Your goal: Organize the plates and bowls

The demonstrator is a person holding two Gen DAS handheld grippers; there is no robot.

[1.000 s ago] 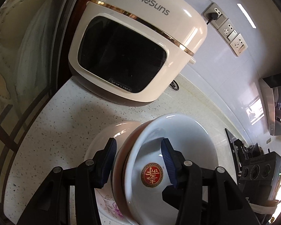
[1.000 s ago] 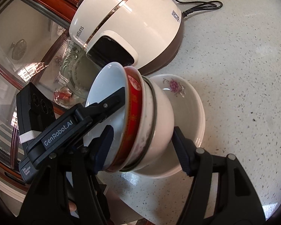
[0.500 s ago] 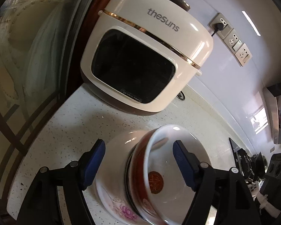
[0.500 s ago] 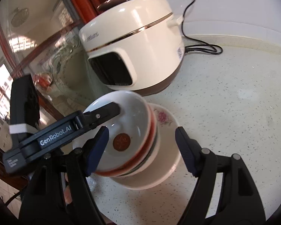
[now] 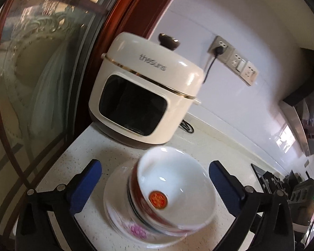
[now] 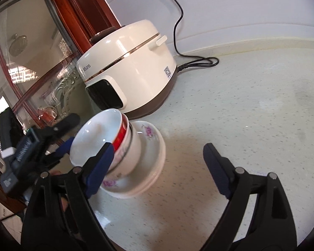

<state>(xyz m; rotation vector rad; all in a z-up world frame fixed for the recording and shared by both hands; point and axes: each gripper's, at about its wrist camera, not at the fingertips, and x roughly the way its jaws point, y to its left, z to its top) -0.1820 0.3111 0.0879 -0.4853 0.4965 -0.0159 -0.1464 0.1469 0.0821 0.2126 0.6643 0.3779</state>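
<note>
Left tool (image 5: 155, 177) is spread wide, blue pads either side of the bowl stack (image 5: 173, 190) with clear gaps, gripping nothing; right tool (image 6: 157, 165) is likewise released, its left pad overlapping the stack's near side in view, contact there hard to judge. Stack sits on the speckled counter (image 6: 251, 115) just in front of the cream rice cooker (image 5: 144, 98): white bowl with a red medallion on top, red-rimmed bowl under it, then a white bowl, all leaning in a floral plate (image 6: 150, 146). How many plates lie under is hard to tell; edges are motion-blurred in both views. Plate's far side is hidden behind the bowls in the left view. Left tool body shows in the right view at left, blurred, label unreadable. Cooker cord (image 6: 178, 25) runs to a wall outlet (image 5: 219, 46) cut off at the right view's top. Glass cabinet door (image 5: 31, 73) at left, contents murky. Versus a second ago: left tool was clamped on the top bowl's rim, now let go; both tools have backed away and the stack looks smaller, cooker seen whole.
</note>
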